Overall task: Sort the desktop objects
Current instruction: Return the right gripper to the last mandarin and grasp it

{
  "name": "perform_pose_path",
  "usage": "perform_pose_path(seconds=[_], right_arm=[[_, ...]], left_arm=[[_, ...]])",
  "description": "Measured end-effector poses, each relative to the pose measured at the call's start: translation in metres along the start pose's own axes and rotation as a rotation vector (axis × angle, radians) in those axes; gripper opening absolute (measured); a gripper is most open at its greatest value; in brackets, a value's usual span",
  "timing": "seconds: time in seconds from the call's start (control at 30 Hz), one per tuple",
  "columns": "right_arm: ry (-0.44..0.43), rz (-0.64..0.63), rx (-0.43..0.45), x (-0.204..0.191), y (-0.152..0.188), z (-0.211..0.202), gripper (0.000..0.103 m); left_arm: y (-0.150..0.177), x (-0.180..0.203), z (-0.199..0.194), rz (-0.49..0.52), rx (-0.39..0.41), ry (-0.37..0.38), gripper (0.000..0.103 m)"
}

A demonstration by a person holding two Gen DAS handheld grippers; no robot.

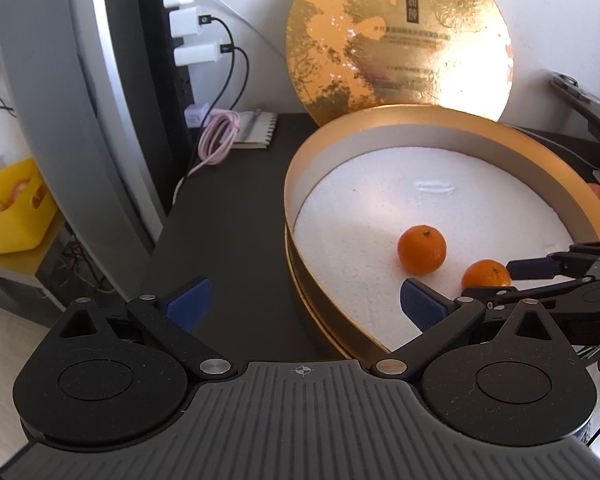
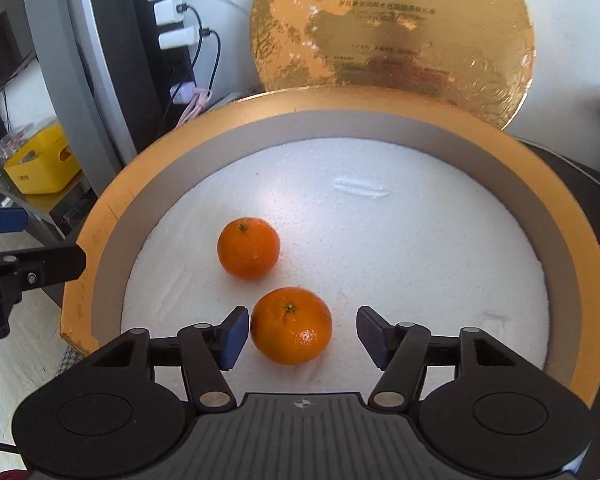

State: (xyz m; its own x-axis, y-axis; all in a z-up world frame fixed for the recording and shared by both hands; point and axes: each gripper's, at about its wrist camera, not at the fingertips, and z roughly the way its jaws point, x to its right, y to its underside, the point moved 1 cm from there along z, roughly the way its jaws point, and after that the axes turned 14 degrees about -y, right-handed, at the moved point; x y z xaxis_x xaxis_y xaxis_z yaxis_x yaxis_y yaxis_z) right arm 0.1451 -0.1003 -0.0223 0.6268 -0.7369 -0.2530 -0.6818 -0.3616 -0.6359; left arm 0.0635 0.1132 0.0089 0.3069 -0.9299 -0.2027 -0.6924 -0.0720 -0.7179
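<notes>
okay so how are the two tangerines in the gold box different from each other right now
The near tangerine sits between the open jaws of the right gripper, with a clear gap to the pad on the picture's right; the far tangerine lies free, with no gripper around it. The near one is closer to the gold box's front rim; the far one sits nearer the middle. Both are orange, stem up, resting on the white foam.

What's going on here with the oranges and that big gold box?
A person is tidying a desk with a hand-held gripper in each hand. Two mandarins lie on the white foam inside the round gold box, whose lid leans against the wall behind. The right gripper is open around the nearer mandarin; one pad looks close to it, the other stands clear. The farther mandarin lies apart. The left gripper is open and empty, straddling the box's rim.
</notes>
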Motion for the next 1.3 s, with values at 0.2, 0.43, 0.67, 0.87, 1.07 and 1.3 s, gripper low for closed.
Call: perform_pose_path(seconds=[0.2,0.43,0.67,0.87,1.07,1.3], right_arm=[[0.020,0.033,0.137,0.013,0.004,-0.043,0.061],[0.105,0.116,0.290,0.050,0.018,-0.101,0.061],[0.256,0.240,0.384,0.103,0.044,-0.150,0.061],[0.326,0.341,0.351,0.140,0.068,-0.143,0.060],[0.230,0.365,0.319,0.150,0.072,-0.119,0.057],[0.170,0.411,0.299,0.160,0.066,-0.097,0.058]], left_arm=[[-0.002,0.018,-0.011,0.044,0.021,0.018,0.103],[-0.008,0.060,-0.029,0.126,0.063,0.068,0.103],[-0.007,0.111,-0.040,0.226,0.089,0.132,0.103],[-0.006,0.143,-0.041,0.284,0.086,0.159,0.103],[-0.004,0.161,-0.039,0.315,0.077,0.168,0.103],[-0.003,0.161,-0.039,0.316,0.077,0.159,0.103]])
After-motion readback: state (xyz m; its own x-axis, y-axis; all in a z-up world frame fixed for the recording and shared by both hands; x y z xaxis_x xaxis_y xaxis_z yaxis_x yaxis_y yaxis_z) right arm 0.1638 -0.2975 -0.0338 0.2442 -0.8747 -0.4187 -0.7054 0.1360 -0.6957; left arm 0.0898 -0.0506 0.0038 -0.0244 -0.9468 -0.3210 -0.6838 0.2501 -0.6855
